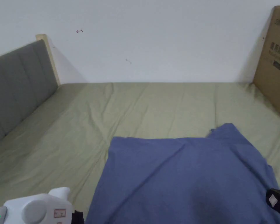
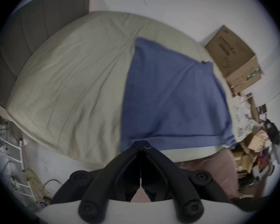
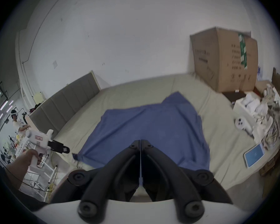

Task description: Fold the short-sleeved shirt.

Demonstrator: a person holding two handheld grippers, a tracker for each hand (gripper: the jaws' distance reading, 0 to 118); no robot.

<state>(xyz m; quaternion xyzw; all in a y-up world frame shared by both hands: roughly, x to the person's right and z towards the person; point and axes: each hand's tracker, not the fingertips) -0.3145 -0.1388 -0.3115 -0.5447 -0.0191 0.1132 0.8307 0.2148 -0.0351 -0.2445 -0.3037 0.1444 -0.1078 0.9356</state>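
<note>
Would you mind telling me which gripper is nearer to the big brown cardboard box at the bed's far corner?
Right. The right gripper sits at the blue shirt's edge on the cardboard box side; the left gripper is off the shirt's opposite edge, farther away.

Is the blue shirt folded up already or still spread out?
Mostly spread out. The blue shirt lies wide across the bed, one sleeve sticking out at the far corner. Its near edge is hidden, so a fold there cannot be told.
</note>
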